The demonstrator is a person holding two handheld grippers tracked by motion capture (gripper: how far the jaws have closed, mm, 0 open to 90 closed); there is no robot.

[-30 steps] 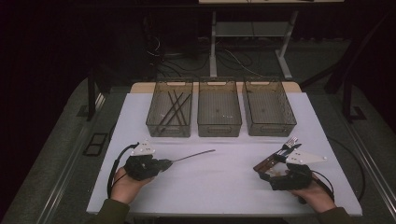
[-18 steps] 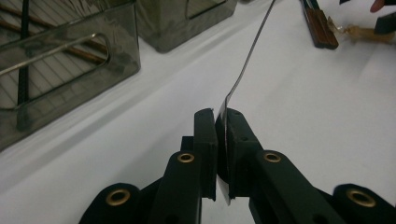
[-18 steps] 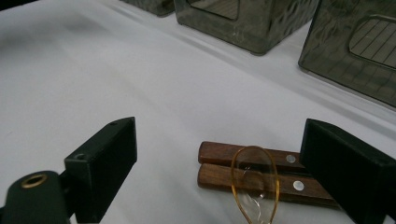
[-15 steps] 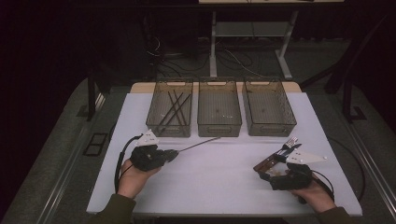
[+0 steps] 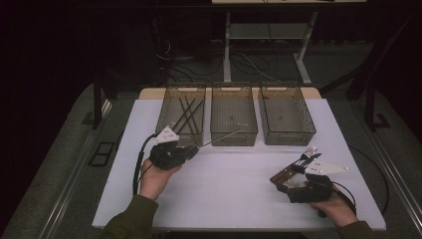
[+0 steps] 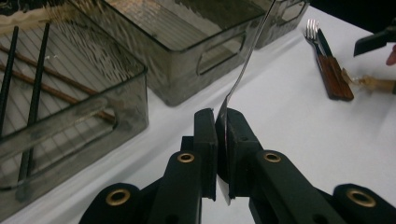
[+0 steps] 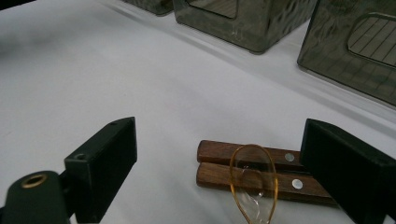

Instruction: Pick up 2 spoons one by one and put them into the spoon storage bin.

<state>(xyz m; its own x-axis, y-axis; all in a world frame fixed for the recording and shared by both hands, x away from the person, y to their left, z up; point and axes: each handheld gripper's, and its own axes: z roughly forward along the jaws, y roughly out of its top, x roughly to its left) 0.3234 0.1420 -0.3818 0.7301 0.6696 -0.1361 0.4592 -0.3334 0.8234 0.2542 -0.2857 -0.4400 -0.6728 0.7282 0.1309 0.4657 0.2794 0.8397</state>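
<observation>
My left gripper [image 5: 191, 149] [image 6: 222, 119] is shut on a thin silvery metal utensil [image 5: 221, 138] [image 6: 243, 70]. The utensil sticks out toward the front wall of the middle bin [image 5: 234, 140]. The gripper hovers just in front of the left bin [image 5: 166, 107], which holds several dark chopsticks [image 5: 185, 113] [image 6: 32, 93]. My right gripper [image 5: 291, 178] [image 7: 219, 135] stands open at the front right, its jaws on either side of two wooden utensil handles [image 7: 247, 175]. A clear amber plastic spoon [image 7: 254, 186] lies over those handles. Their fork and knife ends [image 5: 307, 152] [image 6: 317, 35] point toward the bins.
Three smoky transparent bins stand in a row at the back of the white table [image 5: 239, 189]; the right bin [image 5: 308, 124] looks bare. A cable [image 5: 137, 164] trails from the left gripper. The table's front edge is close to both hands.
The left hand has carried the metal utensil forward and a little up, from mid-table to just before the left and middle bins. The right gripper has stayed put.
</observation>
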